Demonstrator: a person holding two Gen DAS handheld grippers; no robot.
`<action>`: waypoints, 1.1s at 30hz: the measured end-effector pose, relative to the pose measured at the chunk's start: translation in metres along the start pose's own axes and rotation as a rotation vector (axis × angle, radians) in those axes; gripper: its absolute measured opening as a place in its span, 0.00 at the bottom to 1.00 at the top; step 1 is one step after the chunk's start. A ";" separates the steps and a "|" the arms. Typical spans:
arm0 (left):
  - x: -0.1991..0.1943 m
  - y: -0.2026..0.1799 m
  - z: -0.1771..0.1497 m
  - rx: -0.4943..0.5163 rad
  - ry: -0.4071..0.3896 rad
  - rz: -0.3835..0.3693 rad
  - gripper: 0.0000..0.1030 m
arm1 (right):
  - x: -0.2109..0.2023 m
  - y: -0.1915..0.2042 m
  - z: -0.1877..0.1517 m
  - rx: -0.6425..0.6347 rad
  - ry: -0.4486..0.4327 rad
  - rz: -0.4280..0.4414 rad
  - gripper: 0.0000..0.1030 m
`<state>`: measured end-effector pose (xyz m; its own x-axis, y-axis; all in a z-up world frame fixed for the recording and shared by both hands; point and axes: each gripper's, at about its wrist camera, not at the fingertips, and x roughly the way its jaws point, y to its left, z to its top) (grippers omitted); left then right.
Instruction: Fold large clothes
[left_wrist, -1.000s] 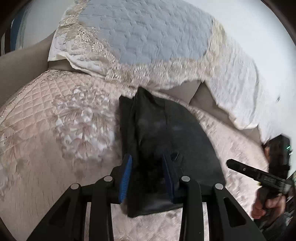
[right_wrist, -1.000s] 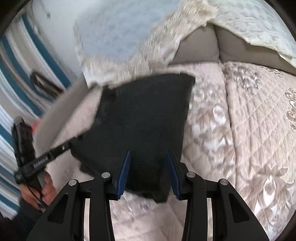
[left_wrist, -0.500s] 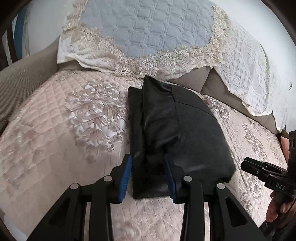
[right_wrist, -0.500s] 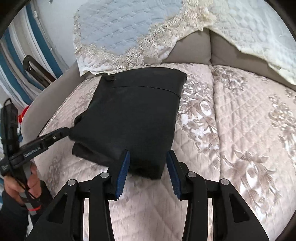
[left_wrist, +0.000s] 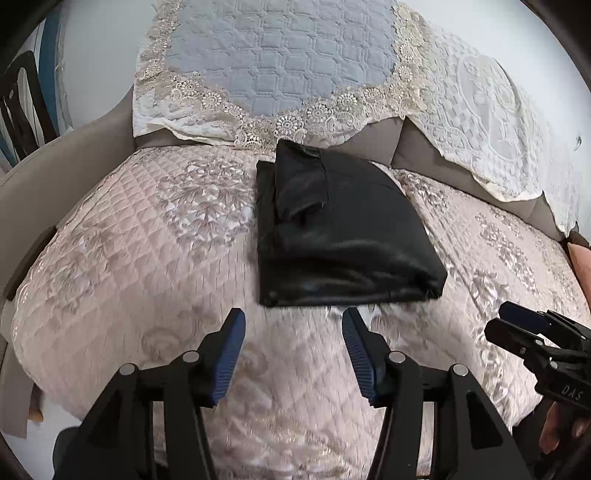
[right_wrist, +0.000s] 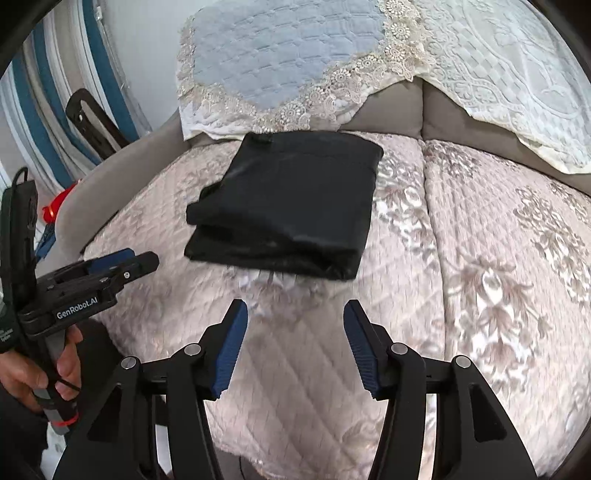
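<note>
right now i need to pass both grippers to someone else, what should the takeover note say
Left gripper: jaws opening, nothing between them, short of the garment.
Right gripper: jaws opening, nothing between them, also short of the garment.
Black garment: folded into a compact stack, lying free on the pink quilted cover, near the lace-trimmed backrest cloth.
Done: the fold looks complete, edges roughly squared.
Left: probably nothing but a check of the layers showing at the stack's left side.

Folded garment (left_wrist: 343, 236) on sofa seat (left_wrist: 147, 258), before backrest cover (left_wrist: 280, 62).
</note>
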<state>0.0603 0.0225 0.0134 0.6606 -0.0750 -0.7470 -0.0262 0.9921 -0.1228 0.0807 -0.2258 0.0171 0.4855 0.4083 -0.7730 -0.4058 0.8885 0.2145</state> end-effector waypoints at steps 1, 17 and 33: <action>0.000 -0.001 -0.002 0.006 0.004 -0.001 0.55 | 0.000 0.001 -0.002 0.000 0.004 0.001 0.54; 0.002 -0.003 -0.020 0.014 0.034 0.012 0.55 | -0.001 0.010 -0.011 -0.007 0.007 -0.030 0.54; 0.002 0.002 -0.023 -0.005 0.044 0.015 0.55 | -0.003 0.014 -0.010 -0.024 0.008 -0.035 0.54</action>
<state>0.0445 0.0217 -0.0038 0.6267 -0.0646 -0.7766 -0.0396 0.9926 -0.1145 0.0660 -0.2169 0.0161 0.4935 0.3756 -0.7845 -0.4072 0.8968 0.1731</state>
